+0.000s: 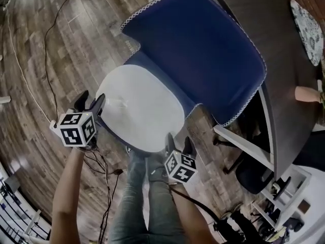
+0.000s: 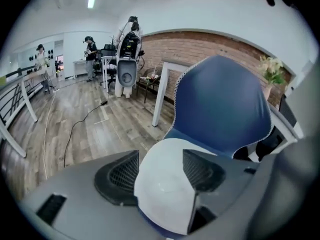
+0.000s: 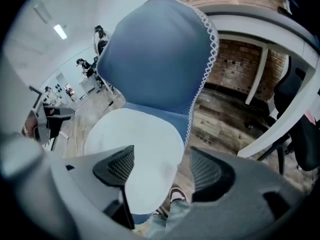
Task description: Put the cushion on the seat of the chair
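A white oval cushion [image 1: 139, 108] lies flat on the seat of the blue chair [image 1: 203, 44], whose backrest has white scalloped trim. My left gripper [image 1: 90, 100] hovers at the cushion's left edge, jaws open with nothing held. My right gripper [image 1: 179, 142] stands open just off the cushion's near edge. In the left gripper view the cushion [image 2: 165, 184] shows between and below the open jaws of the left gripper [image 2: 160, 171], with the chair back [image 2: 220, 104] behind. The right gripper view looks down on the cushion [image 3: 135, 134] past the right gripper [image 3: 157, 171], also apart from it.
A dark desk [image 1: 264, 44] with a white frame [image 1: 244, 141] stands right of the chair, a patterned plate [image 1: 307, 29] on it. Cables [image 1: 51, 34] trail over the wooden floor. My own legs [image 1: 147, 202] stand before the seat. A black office chair [image 1: 249, 174] sits under the desk.
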A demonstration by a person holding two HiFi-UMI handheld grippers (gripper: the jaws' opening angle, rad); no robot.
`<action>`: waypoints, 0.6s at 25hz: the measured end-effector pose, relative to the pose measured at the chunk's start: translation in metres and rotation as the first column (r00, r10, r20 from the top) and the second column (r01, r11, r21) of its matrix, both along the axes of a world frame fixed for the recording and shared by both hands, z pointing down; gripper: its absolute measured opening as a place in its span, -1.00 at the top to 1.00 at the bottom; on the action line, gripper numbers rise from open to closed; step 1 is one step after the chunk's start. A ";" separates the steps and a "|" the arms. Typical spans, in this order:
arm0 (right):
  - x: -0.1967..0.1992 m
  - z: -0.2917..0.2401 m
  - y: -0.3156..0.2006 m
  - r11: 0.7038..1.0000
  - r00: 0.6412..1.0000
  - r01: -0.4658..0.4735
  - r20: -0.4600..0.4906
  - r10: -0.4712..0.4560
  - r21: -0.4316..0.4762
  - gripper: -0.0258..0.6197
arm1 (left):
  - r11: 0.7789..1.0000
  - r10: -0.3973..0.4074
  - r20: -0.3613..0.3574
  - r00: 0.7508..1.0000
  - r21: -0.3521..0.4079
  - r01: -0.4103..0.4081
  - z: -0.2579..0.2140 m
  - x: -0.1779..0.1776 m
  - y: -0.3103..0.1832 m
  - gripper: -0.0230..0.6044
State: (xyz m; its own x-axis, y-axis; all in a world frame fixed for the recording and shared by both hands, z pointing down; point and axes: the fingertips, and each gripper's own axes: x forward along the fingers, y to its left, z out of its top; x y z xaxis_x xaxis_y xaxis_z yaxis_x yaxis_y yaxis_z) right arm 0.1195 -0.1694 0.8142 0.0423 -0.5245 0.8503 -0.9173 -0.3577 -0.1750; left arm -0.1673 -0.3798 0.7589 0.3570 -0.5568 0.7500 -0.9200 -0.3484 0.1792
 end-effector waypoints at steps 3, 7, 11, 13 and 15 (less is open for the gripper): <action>-0.006 -0.031 -0.002 0.997 0.998 0.059 -0.026 -0.058 0.044 -0.16 | 0.999 -0.011 -0.040 0.999 0.042 0.013 -0.040 0.003 0.022 0.11; -0.009 -0.091 -0.018 0.982 0.991 0.121 -0.077 -0.110 0.144 -0.14 | 0.992 -0.026 -0.103 0.994 0.116 0.038 -0.104 0.008 0.043 0.11; -0.019 -0.164 -0.016 0.958 0.982 0.184 -0.090 -0.168 0.221 0.06 | 0.979 -0.031 -0.144 0.989 0.194 0.059 -0.177 0.009 0.071 0.14; -0.022 -0.201 -0.021 0.936 0.973 0.226 -0.110 -0.203 0.271 0.21 | 0.962 -0.019 -0.142 0.990 0.268 0.057 -0.217 0.010 0.077 0.32; -0.023 -0.240 -0.029 0.910 0.963 0.263 -0.146 -0.227 0.319 0.30 | 0.939 -0.005 -0.149 0.989 0.339 0.056 -0.256 0.008 0.080 0.39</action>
